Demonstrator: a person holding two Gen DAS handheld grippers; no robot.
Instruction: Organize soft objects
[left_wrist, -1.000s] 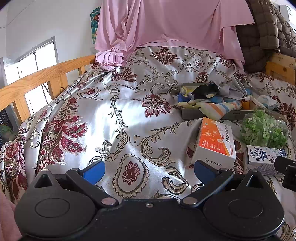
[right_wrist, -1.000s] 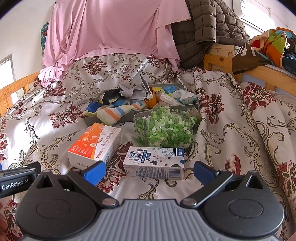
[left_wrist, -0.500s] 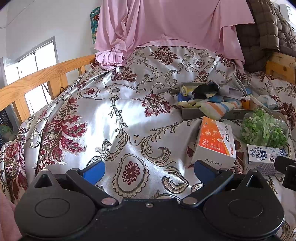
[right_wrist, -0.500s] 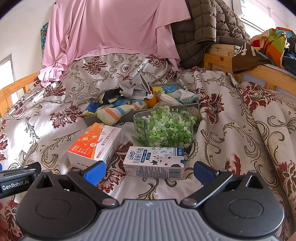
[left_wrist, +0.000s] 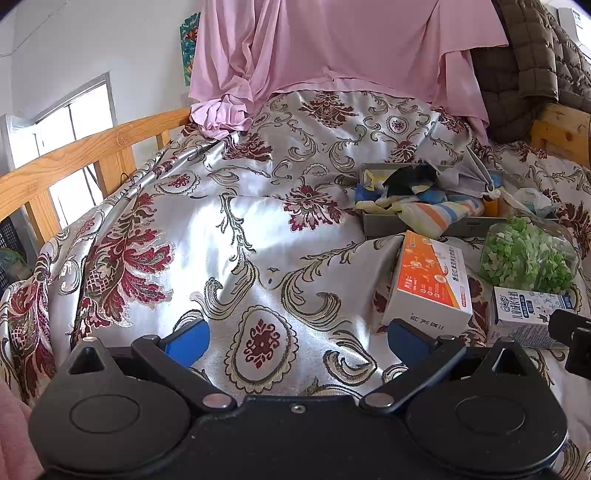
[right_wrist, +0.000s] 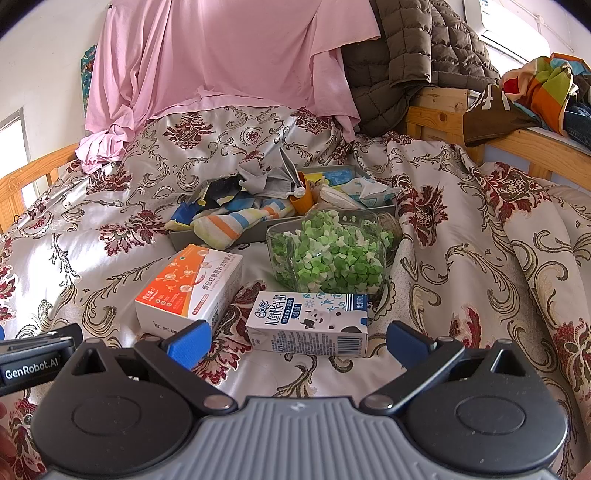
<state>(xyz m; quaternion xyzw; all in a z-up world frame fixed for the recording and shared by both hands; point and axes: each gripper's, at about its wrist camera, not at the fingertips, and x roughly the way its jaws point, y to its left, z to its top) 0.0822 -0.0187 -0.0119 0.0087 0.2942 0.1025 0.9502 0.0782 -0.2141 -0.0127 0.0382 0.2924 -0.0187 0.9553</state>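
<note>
A grey tray (right_wrist: 258, 232) on the bed holds a heap of soft things: a striped sock (right_wrist: 236, 221), dark and grey cloths (right_wrist: 266, 179) and a tissue pack (right_wrist: 369, 190). The tray also shows in the left wrist view (left_wrist: 384, 227). My right gripper (right_wrist: 295, 341) is open and empty, just in front of a white and blue milk carton (right_wrist: 310, 323). My left gripper (left_wrist: 295, 341) is open and empty over bare bedspread, left of an orange and white box (left_wrist: 428, 284).
A clear jar of green paper stars (right_wrist: 328, 254) lies between the carton and the tray. The orange box (right_wrist: 188, 286) sits left of the carton. A pink sheet (right_wrist: 229, 62) and a brown quilted jacket (right_wrist: 417, 62) hang behind. Wooden bed rails (left_wrist: 85, 155) run along both sides.
</note>
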